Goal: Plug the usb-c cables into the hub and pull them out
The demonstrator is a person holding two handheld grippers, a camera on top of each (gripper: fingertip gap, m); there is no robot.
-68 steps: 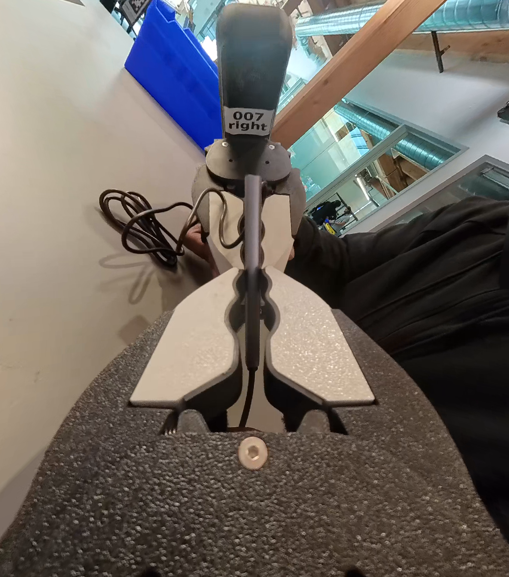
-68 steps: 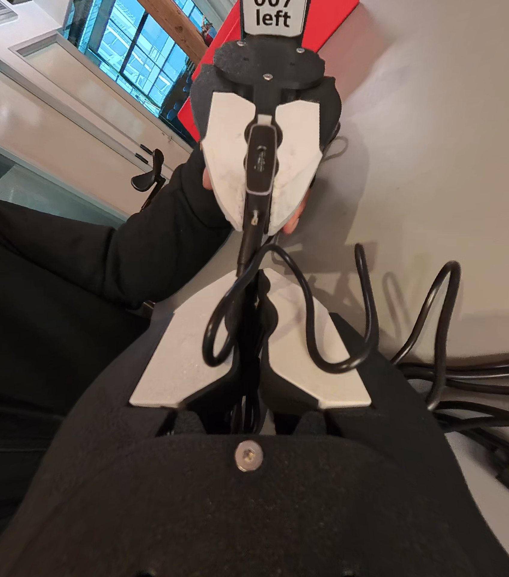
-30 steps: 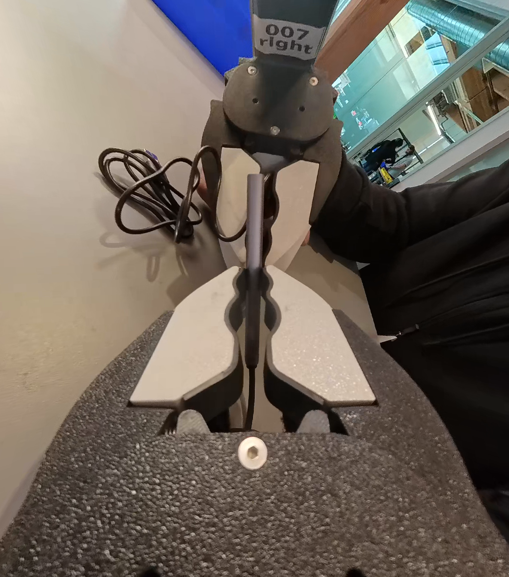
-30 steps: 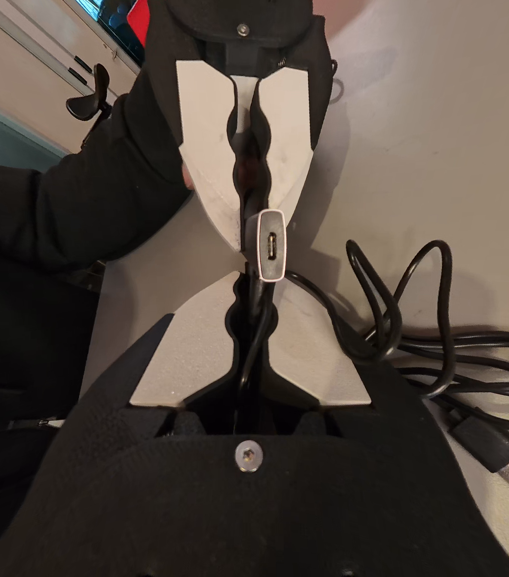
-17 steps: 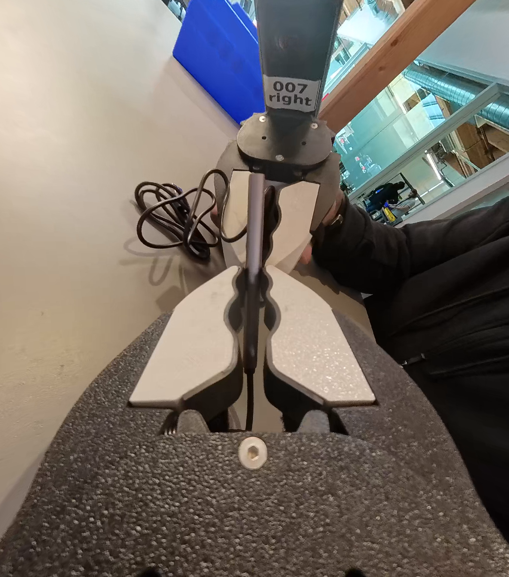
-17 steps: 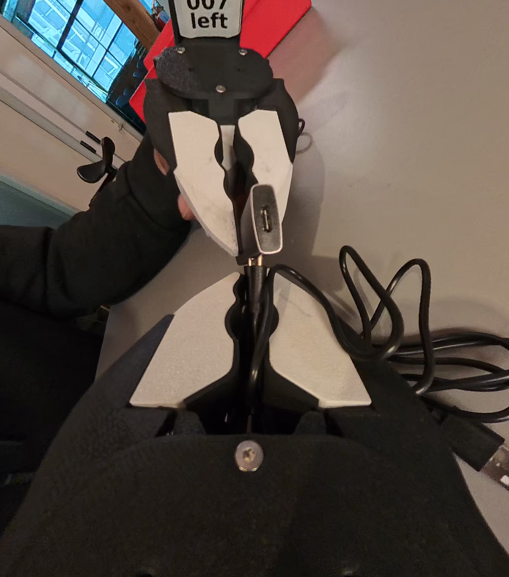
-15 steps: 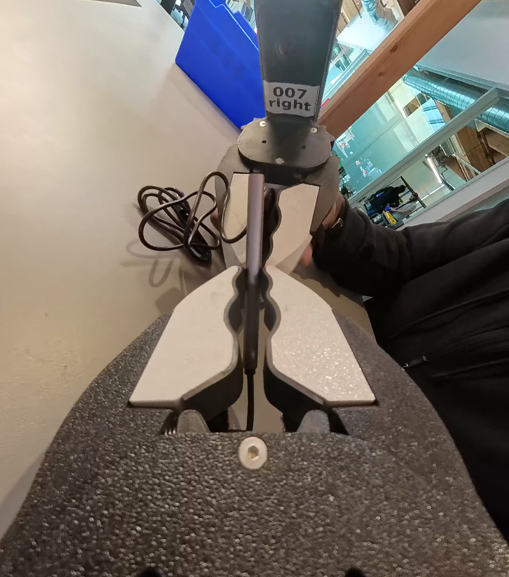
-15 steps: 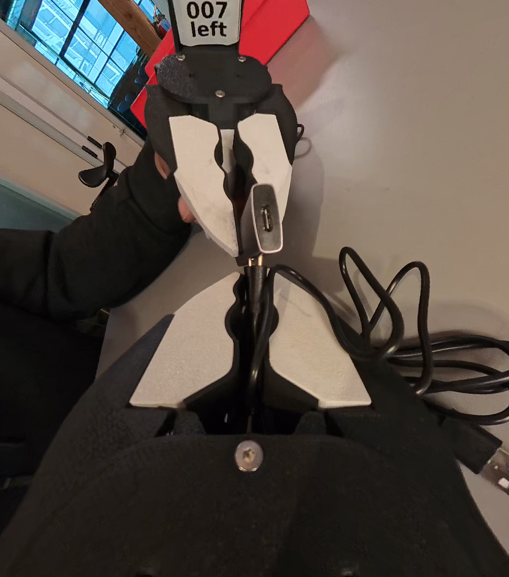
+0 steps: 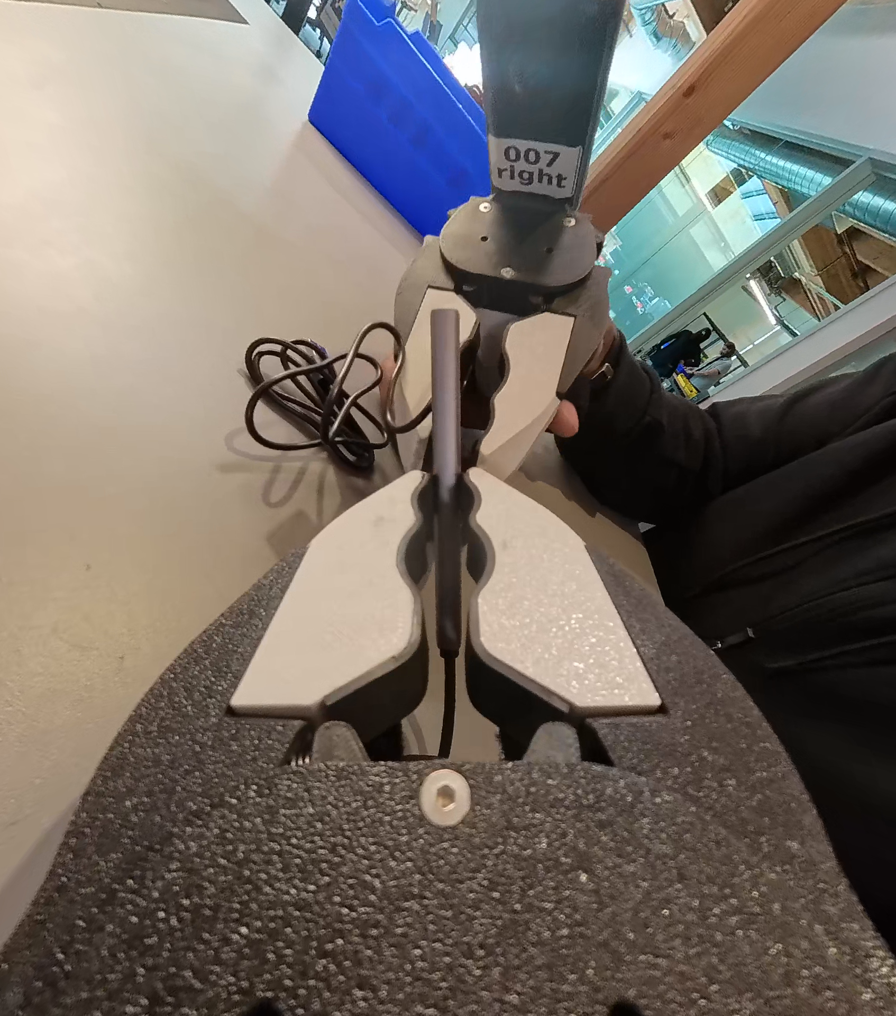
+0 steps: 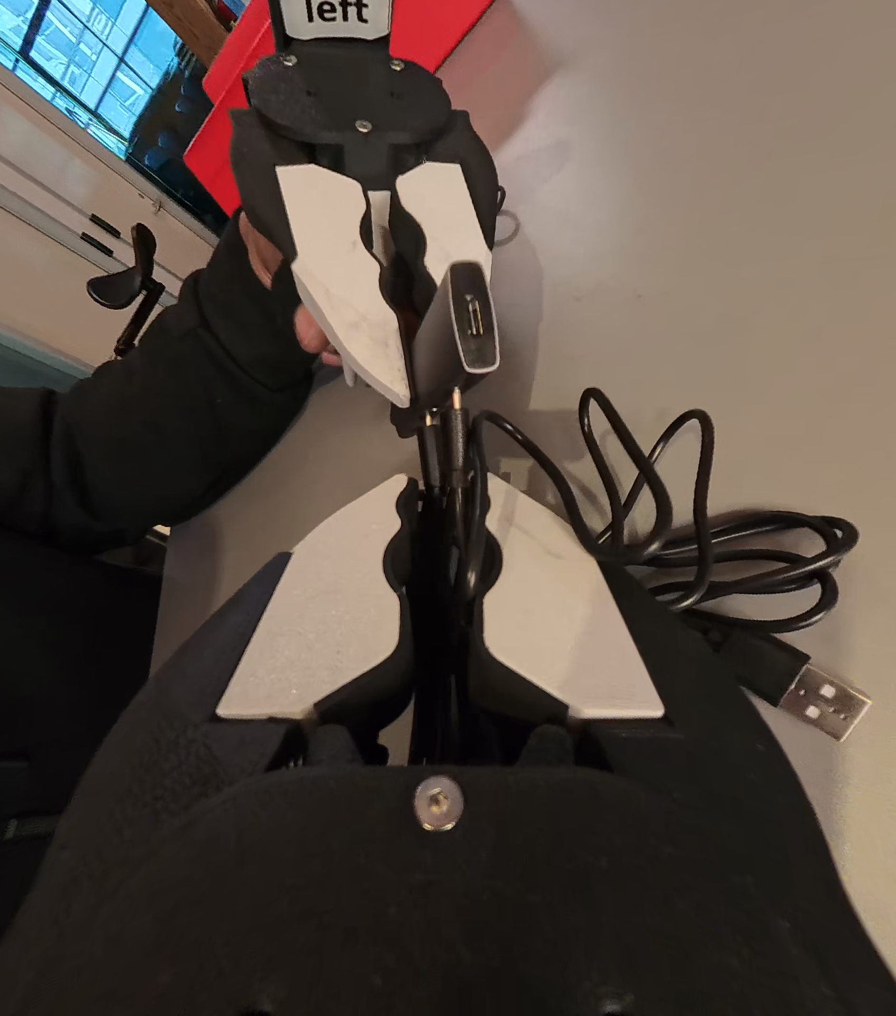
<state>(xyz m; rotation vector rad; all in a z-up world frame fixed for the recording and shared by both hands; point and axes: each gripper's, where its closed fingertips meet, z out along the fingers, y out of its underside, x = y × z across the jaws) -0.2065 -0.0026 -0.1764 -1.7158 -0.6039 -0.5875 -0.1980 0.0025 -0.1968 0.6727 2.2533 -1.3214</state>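
On a smooth, matte beige table [image 9: 105,330], a loose tangle of glossy black cable [image 9: 308,407] is lying at the left of the left wrist view, with a blue plastic bin [image 9: 396,137] standing behind it. At centre, the left gripper [image 9: 446,484], its pale, grainy wedge-shaped fingers [image 9: 347,599] set in a pebbled dark-grey foam shell, is clenching the slim, dark-grey metal hub [image 9: 444,418], which is showing edge-on and jutting forward past the fingertips; a thin black lead is trailing from the hub's near end back between the fingers. Facing it just beyond, the right gripper [image 9: 481,440] is being held by a hand in a black sleeve [image 9: 764,440] at the right.

In the right wrist view, the same sleeve-clad arm is filling the left side. At centre, the right gripper [image 10: 448,486] is pinching two black usb-c cables [image 10: 443,445] between its scalloped white fingers, their metal tips touching the lower edge of the hub [image 10: 457,324]; whether they are seated in its ports cannot be told. The hub's rounded, silver-rimmed end is bearing a small port. At the right, the cable's coiled slack [image 10: 709,528] is resting on the table beside a flat silver USB-A plug [image 10: 819,703]
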